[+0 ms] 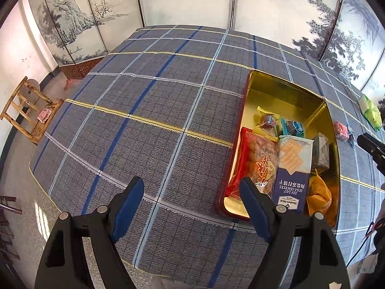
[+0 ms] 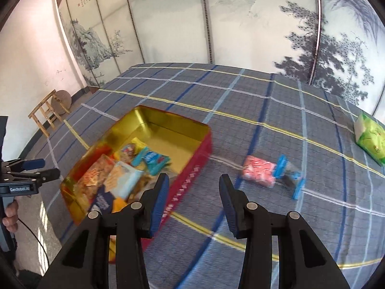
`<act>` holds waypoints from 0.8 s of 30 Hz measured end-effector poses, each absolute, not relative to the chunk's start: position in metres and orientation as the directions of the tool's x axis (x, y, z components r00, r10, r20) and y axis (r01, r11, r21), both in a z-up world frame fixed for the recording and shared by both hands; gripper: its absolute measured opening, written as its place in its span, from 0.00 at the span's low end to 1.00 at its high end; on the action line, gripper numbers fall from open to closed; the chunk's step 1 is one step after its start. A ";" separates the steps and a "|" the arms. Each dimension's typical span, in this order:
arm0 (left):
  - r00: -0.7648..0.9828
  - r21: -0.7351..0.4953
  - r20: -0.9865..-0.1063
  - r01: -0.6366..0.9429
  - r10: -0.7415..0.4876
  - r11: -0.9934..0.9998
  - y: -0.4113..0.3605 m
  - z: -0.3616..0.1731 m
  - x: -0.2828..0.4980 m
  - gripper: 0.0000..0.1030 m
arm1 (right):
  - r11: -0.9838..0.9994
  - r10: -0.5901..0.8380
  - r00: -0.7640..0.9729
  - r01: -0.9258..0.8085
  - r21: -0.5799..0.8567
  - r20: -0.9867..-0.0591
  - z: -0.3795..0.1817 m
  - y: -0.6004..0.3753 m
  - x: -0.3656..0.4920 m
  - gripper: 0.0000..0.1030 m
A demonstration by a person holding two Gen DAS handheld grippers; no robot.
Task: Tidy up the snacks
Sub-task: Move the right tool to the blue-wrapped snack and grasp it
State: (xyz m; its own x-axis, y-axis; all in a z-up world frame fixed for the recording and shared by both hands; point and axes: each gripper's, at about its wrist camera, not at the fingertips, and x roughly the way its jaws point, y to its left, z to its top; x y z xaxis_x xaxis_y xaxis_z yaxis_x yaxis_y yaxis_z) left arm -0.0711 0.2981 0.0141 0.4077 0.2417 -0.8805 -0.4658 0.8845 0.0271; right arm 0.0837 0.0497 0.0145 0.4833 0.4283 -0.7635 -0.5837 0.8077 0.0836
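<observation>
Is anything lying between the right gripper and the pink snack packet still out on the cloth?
Nothing visible. The right gripper is open and empty, and only bare checked cloth lies between it and the pink packet. The tin sits off to the left, and a small blue-ended packet lies just right of the pink one.

bright daylight, fisheye warp, right view motion-blurred
</observation>
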 end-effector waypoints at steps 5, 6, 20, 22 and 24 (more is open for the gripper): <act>0.400 0.034 -0.887 -0.438 0.229 0.898 0.287 0.014 -0.059 0.76 | 0.830 0.357 0.487 -0.557 0.032 -0.797 0.001 0.010 0.124 0.43; 0.403 0.033 -0.887 -0.431 0.225 0.902 0.285 0.014 -0.057 0.76 | 0.827 0.349 0.480 -0.561 0.025 -0.805 -0.003 0.003 0.133 0.43; 0.422 0.024 -0.891 -0.320 0.165 0.947 0.235 0.028 -0.015 0.76 | 0.686 0.385 0.342 -0.727 0.018 -0.858 -0.045 -0.006 0.193 0.43; 0.418 0.027 -0.894 -0.312 0.163 0.950 0.228 0.028 -0.009 0.76 | 0.680 0.393 0.337 -0.733 0.024 -0.855 -0.049 -0.006 0.196 0.43; 0.418 0.031 -0.894 -0.304 0.162 0.952 0.222 0.028 -0.004 0.76 | 0.682 0.408 0.333 -0.730 0.042 -0.850 -0.053 -0.008 0.198 0.43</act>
